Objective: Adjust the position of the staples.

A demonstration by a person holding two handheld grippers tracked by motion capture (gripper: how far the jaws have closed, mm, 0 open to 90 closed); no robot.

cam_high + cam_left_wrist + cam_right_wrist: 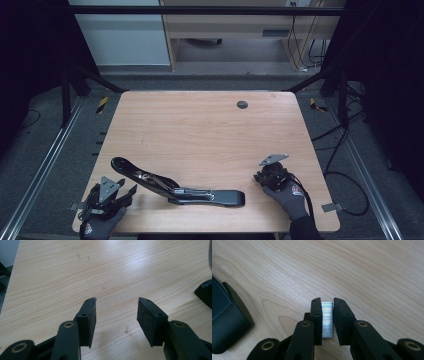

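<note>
The right gripper (327, 305) pinches a strip of staples (327, 320); the left gripper (116, 305) waits open. Next, probably, slide them into the open stapler (175, 186).

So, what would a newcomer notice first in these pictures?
A large black stapler, swung open, lies near the front edge of the wooden table. The right gripper pinches a shiny strip of staples, while the left gripper is open above bare wood.
</note>
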